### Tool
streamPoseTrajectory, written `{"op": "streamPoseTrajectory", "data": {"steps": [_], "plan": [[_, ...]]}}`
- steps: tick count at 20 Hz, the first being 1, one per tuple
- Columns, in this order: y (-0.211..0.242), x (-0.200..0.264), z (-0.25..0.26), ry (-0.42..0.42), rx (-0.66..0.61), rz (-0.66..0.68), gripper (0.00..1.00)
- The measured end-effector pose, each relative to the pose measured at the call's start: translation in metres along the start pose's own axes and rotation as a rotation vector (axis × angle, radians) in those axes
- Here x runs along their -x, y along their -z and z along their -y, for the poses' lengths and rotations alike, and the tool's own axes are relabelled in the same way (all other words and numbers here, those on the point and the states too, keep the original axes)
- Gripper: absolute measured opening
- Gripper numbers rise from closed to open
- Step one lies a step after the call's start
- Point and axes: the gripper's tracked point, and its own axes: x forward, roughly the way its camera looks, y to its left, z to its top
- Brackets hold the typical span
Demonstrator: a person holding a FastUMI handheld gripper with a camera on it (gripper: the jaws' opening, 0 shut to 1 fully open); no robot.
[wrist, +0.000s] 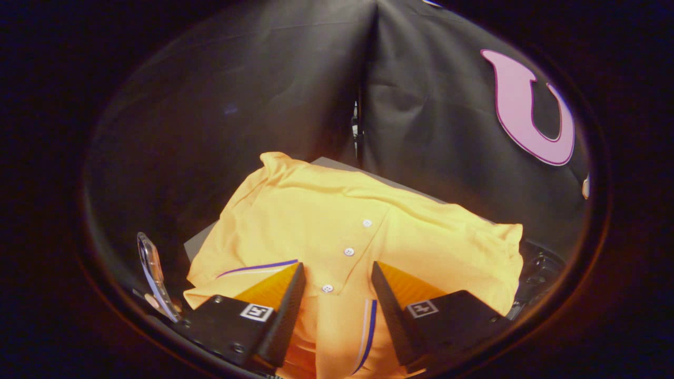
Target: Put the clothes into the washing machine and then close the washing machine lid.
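A yellow polo shirt (337, 226) with white buttons and blue-and-white trim lay spread over a grey surface (197, 243), its placket running between the fingers of the gripper (337, 273). The fingers stood spread apart over the cloth, pinching nothing. No readable writing showed on the shirt. Black cloth walls (253, 79) rose behind.

grey surface (337, 164), yellow polo shirt (316, 221) spread on top

gripper (337, 276) camera looks down, close over the shirt (337, 221).
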Motion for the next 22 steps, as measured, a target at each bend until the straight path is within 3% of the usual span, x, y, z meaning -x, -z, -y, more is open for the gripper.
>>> {"op": "streamPoseTrajectory", "data": {"steps": [1, 5, 12, 22], "plan": [[-0.002, 0.001, 0.0, -0.003, -0.003, 0.01, 0.57], [-0.004, 0.002, 0.0, 0.0, -0.041, 0.048, 0.01], [-0.018, 0.039, 0.018, 0.117, -0.069, 0.166, 0.0], [-0.089, 0.174, 0.03, 0.503, -0.22, 0.385, 0.0]]}}
